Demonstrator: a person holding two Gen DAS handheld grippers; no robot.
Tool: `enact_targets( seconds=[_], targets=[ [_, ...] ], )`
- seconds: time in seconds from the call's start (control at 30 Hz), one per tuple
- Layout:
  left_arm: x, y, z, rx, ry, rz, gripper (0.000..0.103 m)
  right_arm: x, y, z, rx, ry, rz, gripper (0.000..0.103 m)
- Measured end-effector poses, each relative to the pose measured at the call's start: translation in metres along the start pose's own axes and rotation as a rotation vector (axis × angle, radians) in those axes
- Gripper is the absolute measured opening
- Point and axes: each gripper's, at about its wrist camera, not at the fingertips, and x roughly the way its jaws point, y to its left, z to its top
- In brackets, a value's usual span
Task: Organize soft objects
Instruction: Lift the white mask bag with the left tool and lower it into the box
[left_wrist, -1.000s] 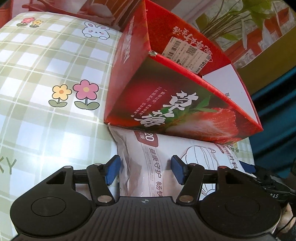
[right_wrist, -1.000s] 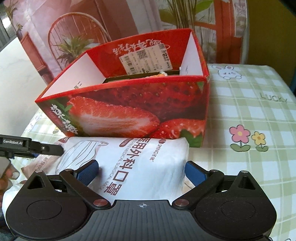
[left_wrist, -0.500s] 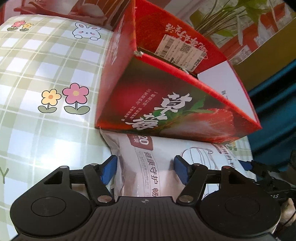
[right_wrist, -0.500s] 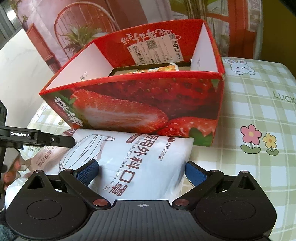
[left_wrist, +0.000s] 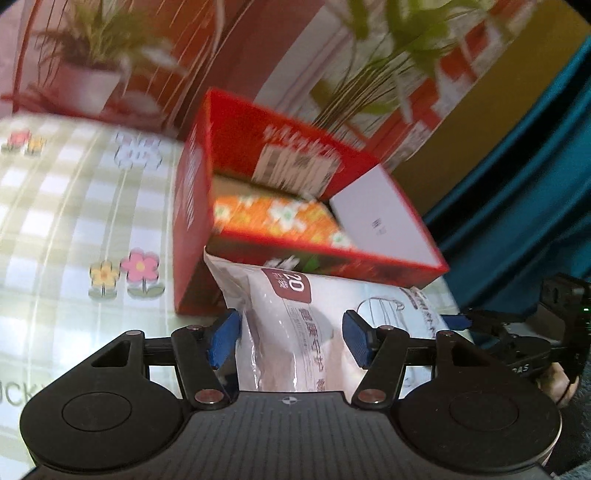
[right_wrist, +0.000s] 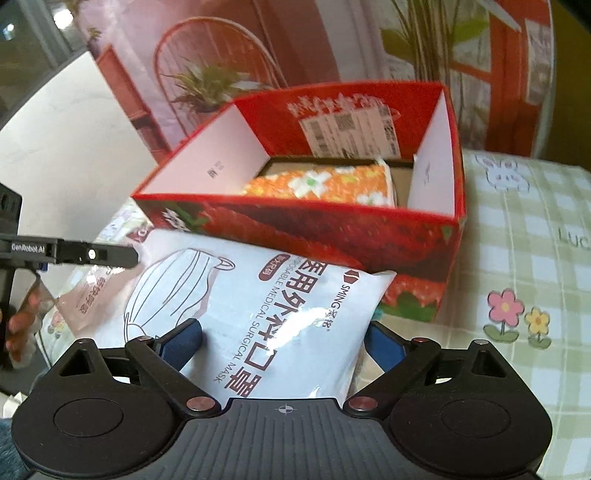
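A white pack of surgical masks (right_wrist: 258, 310) is held up off the table between both grippers, in front of a red strawberry box (right_wrist: 369, 236). My right gripper (right_wrist: 282, 343) is shut on one end of the pack. My left gripper (left_wrist: 291, 339) is shut on the other end of the pack (left_wrist: 306, 325). The box (left_wrist: 229, 177) is open on top and holds an orange flowered soft pack (right_wrist: 325, 184), which also shows in the left wrist view (left_wrist: 273, 218). The other gripper's arm (right_wrist: 70, 253) shows at the left of the right wrist view.
The table wears a green checked cloth (right_wrist: 524, 266) with flower and rabbit prints. A printed backdrop with plants (right_wrist: 207, 88) stands behind the box. A teal curtain (left_wrist: 535, 192) hangs at the right in the left wrist view.
Both grippers have lifted the mask pack up off the table, so the views now look down into the box and show the orange pack inside.
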Motion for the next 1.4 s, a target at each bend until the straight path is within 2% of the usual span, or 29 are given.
enact_targets(
  seconds=[0.2,0.37,0.47,0.57,0.87,1.07,1.2,1.4],
  targets=[
    [-0.026,-0.015,0.010,0.036,-0.083,-0.016,0.063,-0.027,0.008,0.011,-0.069,-0.046,-0.004,0.083],
    [-0.039,-0.027,0.023,0.059,-0.152,-0.017,0.063,-0.051,0.016,0.027,-0.120,-0.139,-0.045,0.058],
    [-0.045,-0.032,0.033,0.068,-0.189,-0.021,0.063,-0.065,0.016,0.043,-0.134,-0.202,-0.047,0.050],
    [-0.047,-0.037,0.043,0.068,-0.218,-0.013,0.063,-0.070,0.017,0.054,-0.169,-0.225,-0.062,0.043],
    [-0.060,-0.058,0.071,0.098,-0.336,-0.031,0.063,-0.093,0.019,0.084,-0.198,-0.344,-0.093,0.041],
    [-0.053,-0.069,0.091,0.115,-0.388,-0.006,0.063,-0.103,0.022,0.107,-0.236,-0.428,-0.143,0.041],
    [-0.034,-0.064,0.098,0.105,-0.346,0.027,0.063,-0.094,0.017,0.117,-0.235,-0.429,-0.165,0.041],
    [0.003,-0.045,0.089,0.069,-0.228,0.046,0.062,-0.056,0.000,0.110,-0.204,-0.350,-0.196,0.041]
  ],
)
